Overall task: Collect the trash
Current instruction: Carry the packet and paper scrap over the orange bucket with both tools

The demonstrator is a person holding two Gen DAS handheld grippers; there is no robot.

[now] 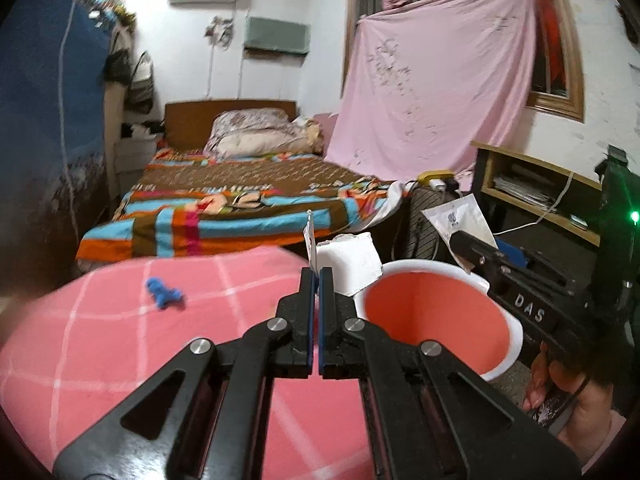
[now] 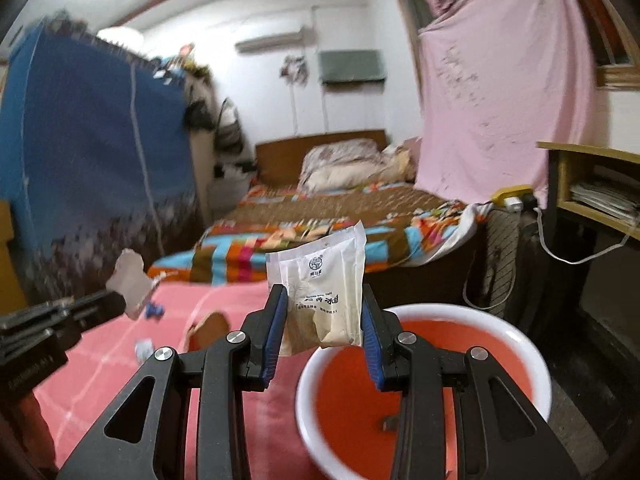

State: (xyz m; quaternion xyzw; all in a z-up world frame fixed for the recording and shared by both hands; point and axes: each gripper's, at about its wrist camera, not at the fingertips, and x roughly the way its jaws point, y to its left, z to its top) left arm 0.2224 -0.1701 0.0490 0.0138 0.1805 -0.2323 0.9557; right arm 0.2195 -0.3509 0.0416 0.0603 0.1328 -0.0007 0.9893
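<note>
On the pink checked table, a small blue scrap lay blurred, hard to identify. The left tongs were pinched fully together on a crumpled white paper. Right of them, the right tongs, partly open, gripped a white printed packet near the red bin, whose near edge was cut off; a small dark bit lay inside.

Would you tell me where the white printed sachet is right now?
In the right wrist view the white sachet is clamped between the right gripper pads, just left of the red basin, above the pink checked cloth.
</note>
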